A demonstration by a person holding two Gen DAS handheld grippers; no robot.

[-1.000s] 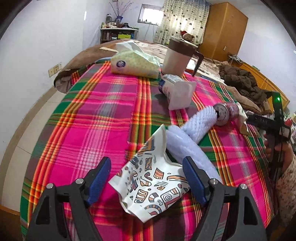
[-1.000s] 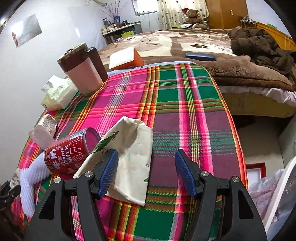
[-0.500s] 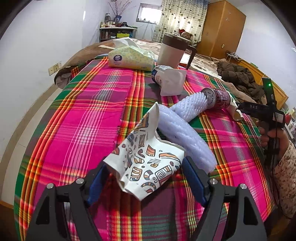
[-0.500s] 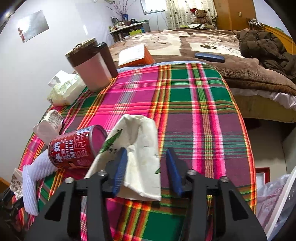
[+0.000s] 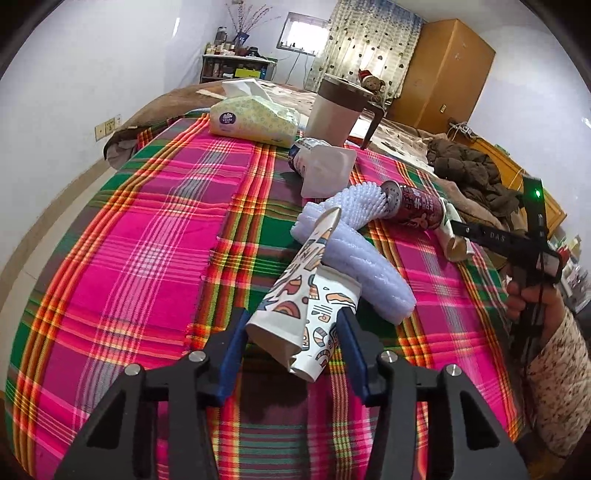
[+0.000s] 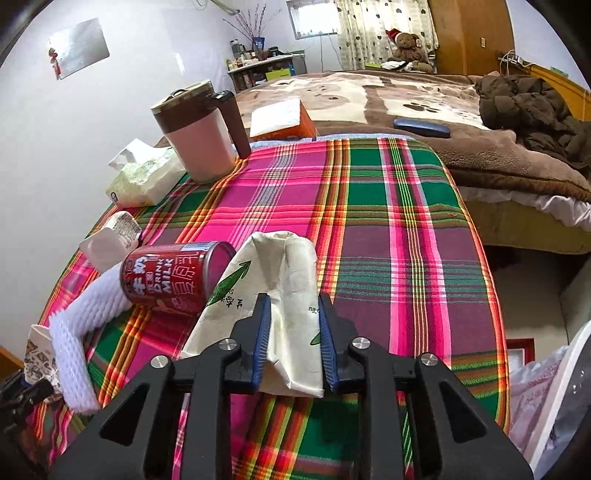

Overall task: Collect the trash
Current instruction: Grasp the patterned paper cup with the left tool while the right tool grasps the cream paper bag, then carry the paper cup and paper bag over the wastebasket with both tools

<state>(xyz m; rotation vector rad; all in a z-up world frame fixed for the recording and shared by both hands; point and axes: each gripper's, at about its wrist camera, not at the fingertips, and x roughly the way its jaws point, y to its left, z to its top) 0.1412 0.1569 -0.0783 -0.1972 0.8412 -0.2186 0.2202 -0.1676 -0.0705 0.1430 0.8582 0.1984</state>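
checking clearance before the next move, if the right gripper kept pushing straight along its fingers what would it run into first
The right gripper has just been closing on the crumpled cream paper bag with green arrows. Beyond that bag, the line meets bare plaid tablecloth, so the way looks free; the red milk can lies to its left. Depth is uncertain.

You've got soft, even daylight, mostly from the window (image 5: 301, 35) at the back wall; it blows out white in both views. The curtain (image 6: 364, 31) glows w/ backlight. Shadows on the plaid tablecloth (image 5: 147, 229) are faint & short. Colours read vivid, centre is sharp. Strong fisheye bend at edges, black vignette in corners. Far room goes slightly soft. No motion blur.
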